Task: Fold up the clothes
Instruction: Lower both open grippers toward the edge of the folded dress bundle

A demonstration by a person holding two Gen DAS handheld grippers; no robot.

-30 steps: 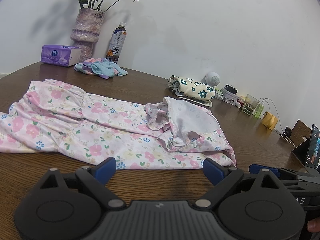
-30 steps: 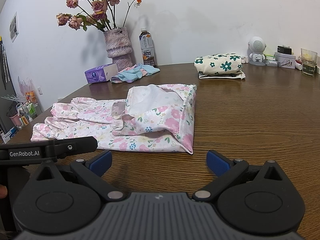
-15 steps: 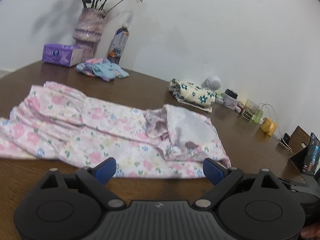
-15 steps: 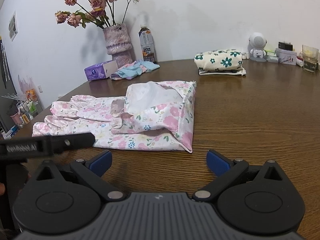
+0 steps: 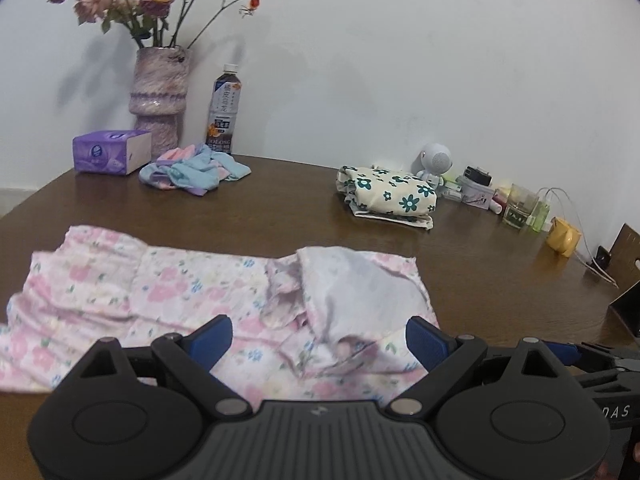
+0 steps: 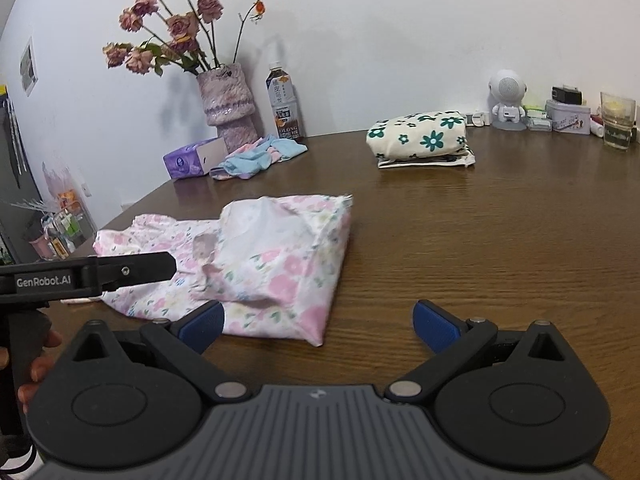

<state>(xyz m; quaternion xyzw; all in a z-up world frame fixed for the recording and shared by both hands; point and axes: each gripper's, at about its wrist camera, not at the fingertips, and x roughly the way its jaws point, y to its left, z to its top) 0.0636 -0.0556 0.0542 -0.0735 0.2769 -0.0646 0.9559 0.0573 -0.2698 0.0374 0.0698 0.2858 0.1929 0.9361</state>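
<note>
Both tongs gape wide, gripping nothing. The pink floral garment (image 5: 192, 300) lies flat on the table (image 6: 500, 240), partly folded (1 end doubled over); left tongs (image 5: 320, 338) hover over its near edge, right tongs (image 6: 318, 322) at its folded corner.

Soft even light — edges prob. warped

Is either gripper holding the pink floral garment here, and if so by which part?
Nothing is held. The left gripper and right gripper are both open, near the pink floral garment but not gripping it.
</note>
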